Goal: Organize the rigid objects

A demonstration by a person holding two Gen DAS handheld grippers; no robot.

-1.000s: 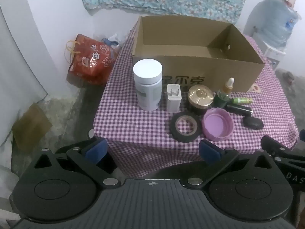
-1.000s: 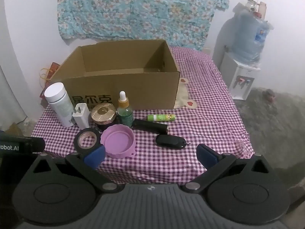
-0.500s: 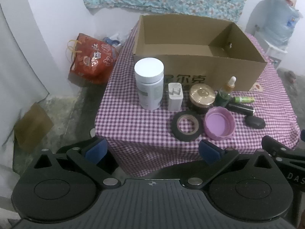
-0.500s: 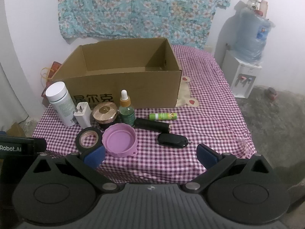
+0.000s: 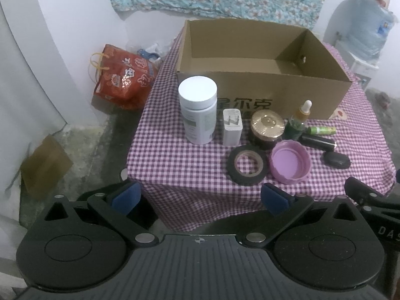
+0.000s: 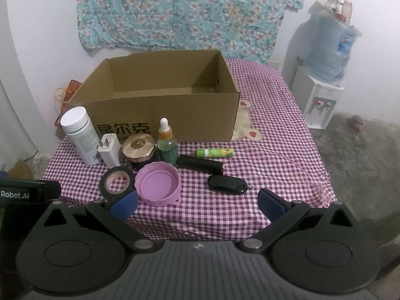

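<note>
An open cardboard box (image 5: pixel 262 92) (image 6: pixel 162 115) stands on the checked tablecloth. In front of it sit a white bottle (image 5: pixel 198 111) (image 6: pixel 78 135), a white charger (image 5: pixel 232 130) (image 6: pixel 109 150), a gold-lidded jar (image 5: pixel 267 128) (image 6: pixel 138 150), a green dropper bottle (image 5: pixel 298 122) (image 6: pixel 166 145), a green tube (image 5: pixel 321 130) (image 6: pixel 215 153), a black cylinder (image 5: pixel 317 143) (image 6: pixel 201 167), a black tape roll (image 5: pixel 247 166) (image 6: pixel 116 183), a purple lid (image 5: pixel 290 161) (image 6: pixel 158 183) and a black key fob (image 5: pixel 336 160) (image 6: pixel 226 185). My left gripper (image 5: pixel 198 197) and right gripper (image 6: pixel 197 203) hang open before the table's near edge, holding nothing.
A red bag (image 5: pixel 120 77) and a brown paper bag (image 5: pixel 45 167) lie on the floor at the left. A water dispenser (image 6: pixel 322 95) stands to the right of the table. A floral cloth (image 6: pixel 180 10) hangs on the back wall.
Both views have shifted only slightly; the objects sit a touch lower and nearer in the right wrist view. Nothing was grasped or moved.
</note>
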